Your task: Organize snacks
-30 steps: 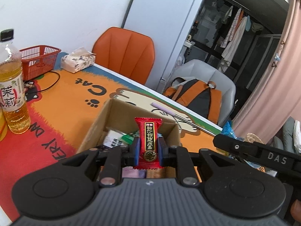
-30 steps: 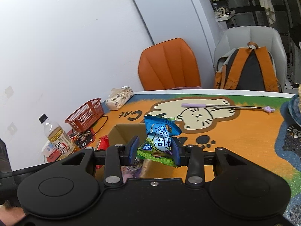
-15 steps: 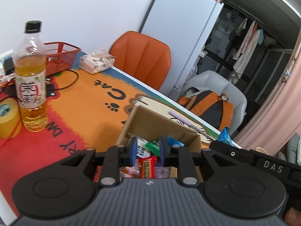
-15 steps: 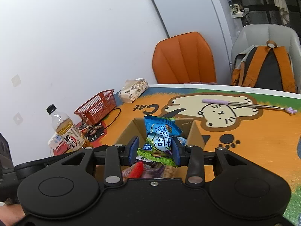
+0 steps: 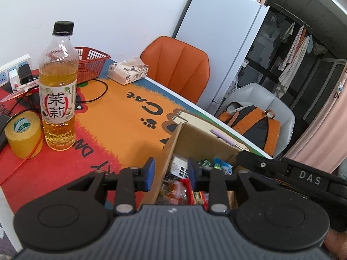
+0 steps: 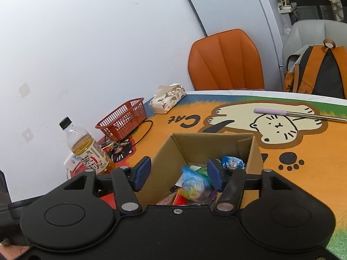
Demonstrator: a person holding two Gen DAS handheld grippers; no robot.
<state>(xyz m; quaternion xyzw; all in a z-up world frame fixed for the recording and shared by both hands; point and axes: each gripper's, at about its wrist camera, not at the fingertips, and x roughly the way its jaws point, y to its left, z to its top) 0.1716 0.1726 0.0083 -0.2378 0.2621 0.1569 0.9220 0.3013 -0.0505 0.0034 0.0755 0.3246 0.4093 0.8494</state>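
A brown cardboard box [image 6: 201, 145] stands on the orange cat-print table mat with several wrapped snacks inside. A blue and green snack packet [image 6: 194, 183] lies loose on top of the pile, just below my right gripper [image 6: 177, 174]. That gripper's jaws are opening and nothing is between the pads. My left gripper [image 5: 170, 172] hangs over the box's left wall [image 5: 167, 162]; its jaws are opening too, and hold nothing. A red candy packet [image 5: 186, 187] rests among the snacks under it. The right gripper's black body [image 5: 288, 173] shows at the right of the left wrist view.
A bottle of yellow tea [image 5: 58, 86], a roll of yellow tape [image 5: 23, 134], a red mesh basket [image 6: 122, 119] and a tissue pack [image 6: 168, 98] sit left of the box. A lilac-handled stick [image 6: 288, 113] lies behind it. An orange chair [image 6: 225, 62] and a backpack [image 6: 316, 69] stand beyond the table edge.
Both grippers let go of their snacks: the red packet and the blue packet dropped into the box, and both pairs of jaws spread apart. Both views shifted left along the table.
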